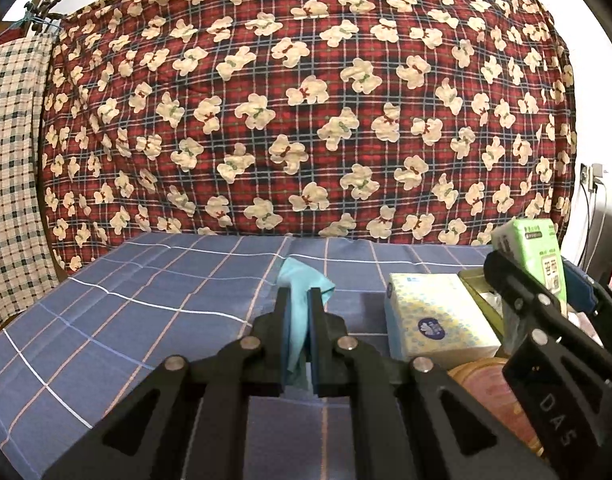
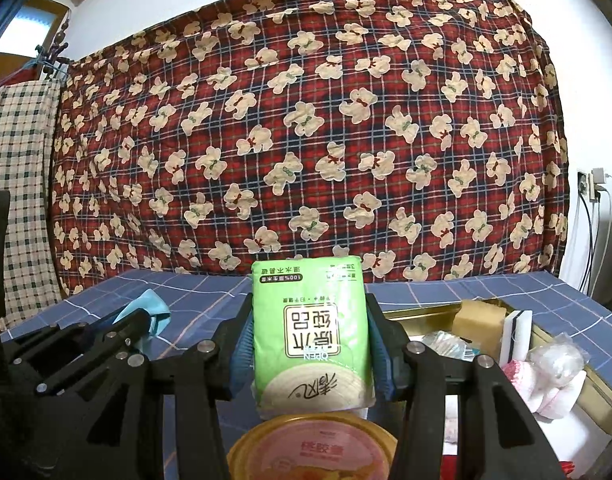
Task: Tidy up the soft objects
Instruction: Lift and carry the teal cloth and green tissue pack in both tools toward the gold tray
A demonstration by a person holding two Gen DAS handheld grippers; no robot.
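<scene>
Left wrist view: left claw [image 1: 299, 300] clamped fully together on a light blue cloth [image 1: 296, 320], held above the blue checked sheet [image 1: 126, 300]; a tissue box [image 1: 434, 316] sits just right of it. Right wrist view: right claw [image 2: 310, 320] part-open, pads pressing a green tissue pack [image 2: 310, 332] upright above a round pink lid [image 2: 312, 450]; a gold tray [image 2: 602, 392] of soft items lies right of it.

Both wrist views face the bear-print quilt [image 1: 306, 100] — close, low, overlapping.

Cloth [image 1: 302, 280] on table [image 1: 146, 300] left of tissue box [image 1: 434, 316], tray [image 2: 562, 344] at right, quilt [image 1: 306, 100] behind
</scene>
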